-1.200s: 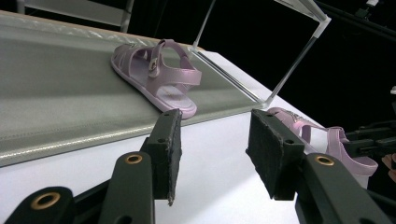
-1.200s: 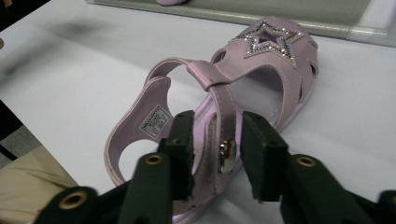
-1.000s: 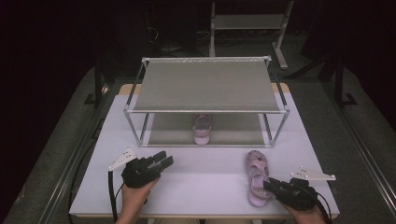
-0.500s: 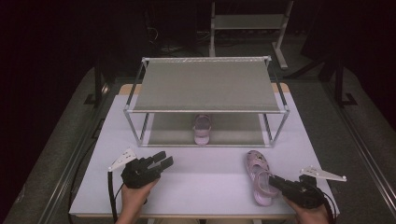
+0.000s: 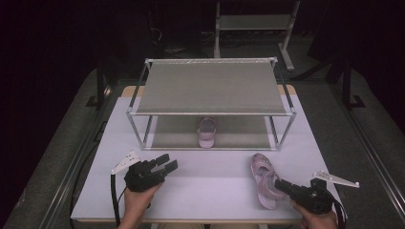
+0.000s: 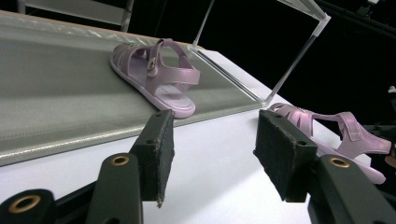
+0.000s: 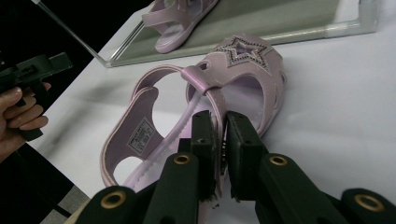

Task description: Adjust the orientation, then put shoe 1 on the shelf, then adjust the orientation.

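**Right claw clamps the loose sandal's strap**

The right gripper (image 7: 219,140) has just closed, and its two black pads are now clenched on the thin side strap of the pale pink plastic sandal with a glittered star on its toe (image 7: 205,107). A second ago the jaws stood a little wider and the hand lay nearer the sandal's heel end; in the high view it now sits just beside the shoe's outer edge (image 5: 286,187). The grasp looks settled, so the shoe seems ready to be lifted toward its partner.

The left gripper (image 5: 165,167) holds nothing: its jaws have just been opening further, with only bare table between the pads (image 6: 159,149), and the hand has kept its place at the near left.

The matching pink buckled sandal (image 5: 207,132) already stands on the lower grey shelf of the two-tier metal-framed rack (image 5: 210,86), near its middle. The held sandal lies on the white tabletop (image 5: 210,176) in front of the rack's right half, well apart from the shelf.

The table is otherwise bare. Around it the room is dark, with a grey floor and a second light-coloured frame stand (image 5: 253,24) behind.
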